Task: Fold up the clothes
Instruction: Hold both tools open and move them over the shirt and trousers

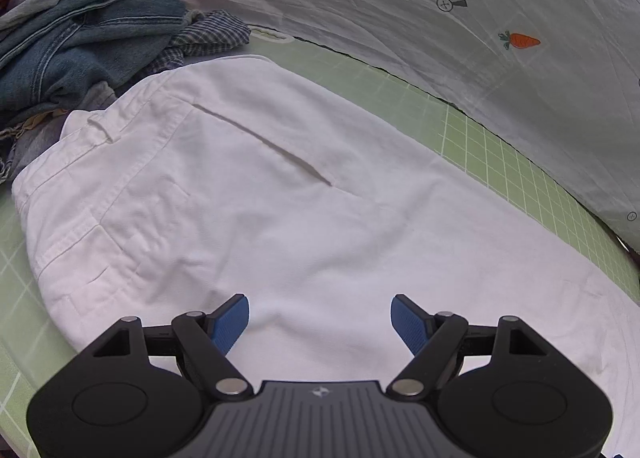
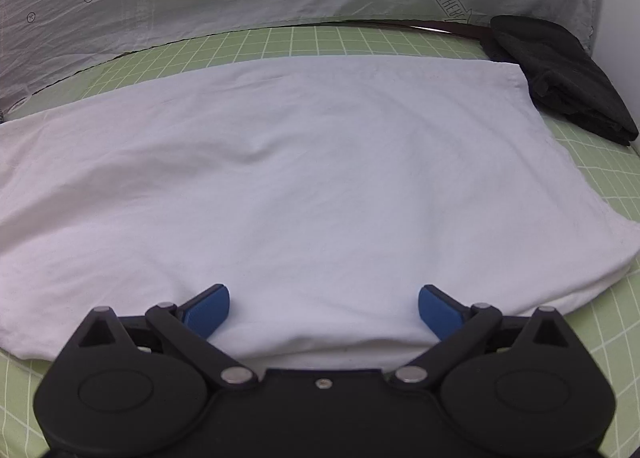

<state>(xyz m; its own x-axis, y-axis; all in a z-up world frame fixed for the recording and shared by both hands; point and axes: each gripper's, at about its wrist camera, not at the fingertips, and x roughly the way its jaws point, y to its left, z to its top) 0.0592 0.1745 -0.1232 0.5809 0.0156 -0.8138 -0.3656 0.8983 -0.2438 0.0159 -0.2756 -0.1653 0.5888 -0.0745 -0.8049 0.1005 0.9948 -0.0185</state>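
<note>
The left tool (image 1: 320,324) and the right tool (image 2: 324,312) both hang wide apart with nothing between their blue pads, over white trousers (image 1: 256,194) spread flat on the green gridded table (image 2: 592,162). Piled clothes (image 1: 92,30) lie beside the waistband; a dark folded garment (image 2: 560,74) sits by the leg end.

The left gripper (image 1: 320,324) and right gripper (image 2: 324,314) look alike: matte black linkage arms with round silver pivot pins behind ribbed blue fingers (image 1: 231,323). Behind the left fingers sits a grey ribbed housing; behind the right, a small screw.
</note>
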